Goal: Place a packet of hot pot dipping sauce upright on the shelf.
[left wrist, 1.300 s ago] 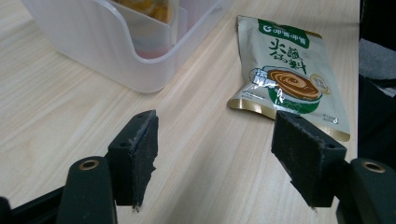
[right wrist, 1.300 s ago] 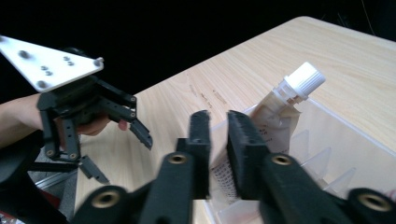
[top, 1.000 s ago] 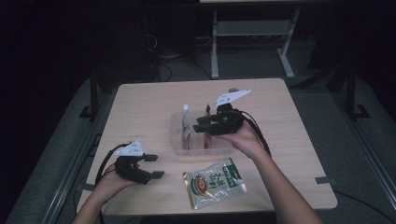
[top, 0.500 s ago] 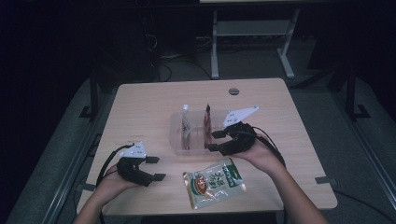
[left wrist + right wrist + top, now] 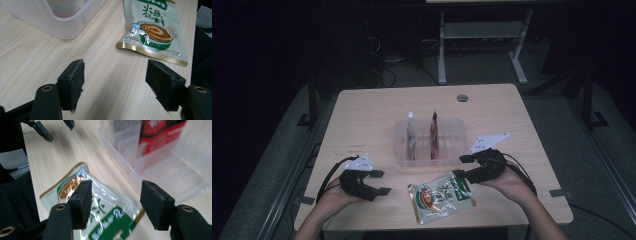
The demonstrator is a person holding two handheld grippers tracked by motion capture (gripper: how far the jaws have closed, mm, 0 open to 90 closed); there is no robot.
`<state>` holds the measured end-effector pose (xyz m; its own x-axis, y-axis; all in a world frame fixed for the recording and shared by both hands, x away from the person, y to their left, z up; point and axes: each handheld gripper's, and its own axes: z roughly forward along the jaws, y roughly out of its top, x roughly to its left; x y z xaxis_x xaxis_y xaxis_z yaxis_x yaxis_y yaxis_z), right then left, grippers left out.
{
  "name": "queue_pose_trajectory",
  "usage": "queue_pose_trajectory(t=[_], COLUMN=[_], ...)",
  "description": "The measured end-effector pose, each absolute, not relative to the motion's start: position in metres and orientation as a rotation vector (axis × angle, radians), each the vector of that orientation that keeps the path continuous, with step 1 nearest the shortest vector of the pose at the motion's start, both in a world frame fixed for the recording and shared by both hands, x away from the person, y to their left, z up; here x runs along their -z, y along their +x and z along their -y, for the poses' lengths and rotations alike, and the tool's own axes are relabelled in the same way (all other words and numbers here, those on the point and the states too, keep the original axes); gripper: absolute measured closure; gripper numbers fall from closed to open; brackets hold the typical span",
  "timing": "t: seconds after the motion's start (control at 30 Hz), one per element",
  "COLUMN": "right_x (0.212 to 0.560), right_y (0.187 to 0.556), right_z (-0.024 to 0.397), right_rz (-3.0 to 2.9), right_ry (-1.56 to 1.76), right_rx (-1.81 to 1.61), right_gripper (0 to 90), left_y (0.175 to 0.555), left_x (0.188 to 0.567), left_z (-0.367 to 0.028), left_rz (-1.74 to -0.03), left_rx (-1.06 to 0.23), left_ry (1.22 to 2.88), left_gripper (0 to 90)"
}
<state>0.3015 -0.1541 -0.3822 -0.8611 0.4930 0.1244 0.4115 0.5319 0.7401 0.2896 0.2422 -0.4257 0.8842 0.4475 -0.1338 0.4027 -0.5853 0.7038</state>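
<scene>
A green and white snack pouch (image 5: 441,196) lies flat near the table's front edge. My right gripper (image 5: 461,166) hovers at its right end, open; its jaws have just been opening, with nothing between the pads. In the right gripper view the pouch (image 5: 65,190) lies just under and beyond that gripper (image 5: 115,192). My left gripper (image 5: 381,182) rests to the pouch's left, open and empty, and its jaws have just been closing a little. The left gripper view has the pouch (image 5: 153,32) ahead of that gripper (image 5: 116,72).
A clear divided bin (image 5: 451,156) stands mid-table behind the pouch, with a white pouch (image 5: 411,135) and a red pouch (image 5: 433,134) upright in it. Its wall (image 5: 160,180) is close on my right gripper's right side. A round grommet (image 5: 462,98) marks the far table edge.
My right gripper has left the bin and come down toward the table's front, to the green pouch's right end, with its jaws wider. The red pouch stays upright in the bin. The left hand has not moved.
</scene>
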Motion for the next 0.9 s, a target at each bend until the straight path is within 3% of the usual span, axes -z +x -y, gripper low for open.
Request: queue_pose_trajectory(t=[0.33,0.9], right_x=[0.397,0.424], right_y=[0.287,0.264], right_z=[0.186,0.217], right_rz=[-2.629,-2.628], right_ry=[0.898,1.066], right_rx=[-1.212,-1.159], right_gripper=[39.8,36.1], left_y=[0.282,0.281], left_x=[0.423,0.433], left_z=[-0.231,-0.156], left_rz=[-0.56,-0.403], left_rx=[-0.051,-0.025], left_ry=[2.269,2.332], left_gripper=[41.8,21.9])
